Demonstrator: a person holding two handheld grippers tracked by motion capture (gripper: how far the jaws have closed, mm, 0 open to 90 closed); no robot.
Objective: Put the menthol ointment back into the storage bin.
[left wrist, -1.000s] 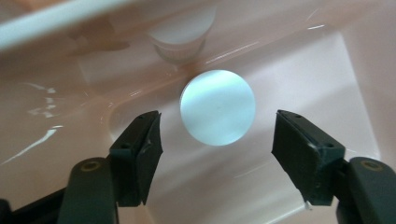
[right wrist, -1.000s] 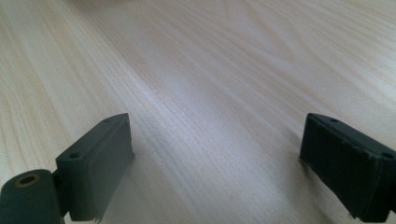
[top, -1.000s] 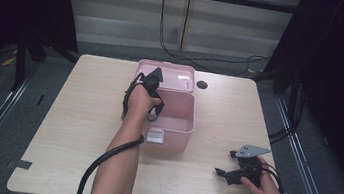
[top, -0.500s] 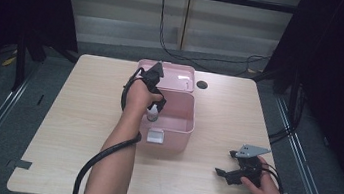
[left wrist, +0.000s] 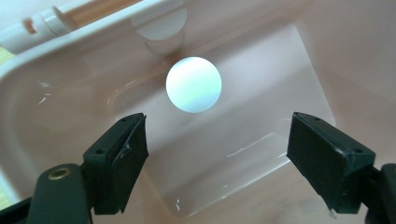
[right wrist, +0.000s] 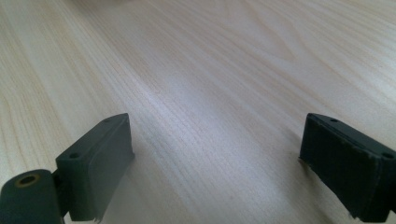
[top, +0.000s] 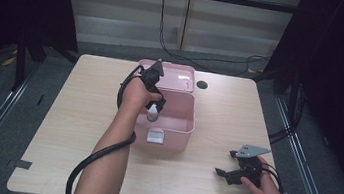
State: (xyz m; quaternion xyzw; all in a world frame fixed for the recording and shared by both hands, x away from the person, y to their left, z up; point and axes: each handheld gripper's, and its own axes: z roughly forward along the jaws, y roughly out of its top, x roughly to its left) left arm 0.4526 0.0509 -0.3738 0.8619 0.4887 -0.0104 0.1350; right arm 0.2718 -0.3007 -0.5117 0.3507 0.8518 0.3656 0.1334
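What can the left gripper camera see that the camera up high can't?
The left gripper view looks straight down on a round white top standing on the floor of the pink box, with both black fingers spread wide and nothing between them. The high view adds the wooden table, the box's open lid, the person's forearms and the right gripper resting low on the table. Both show the pink box and the left gripper above it.

The high view is evenly lit from above on the pale wooden table (top: 75,129), while the room around it falls into deep darkness. In the left gripper view, soft glare streaks the glossy pink box (left wrist: 289,60) and its near rim blurs. The right gripper view is dimmer, with hazy, unfocused wood grain.
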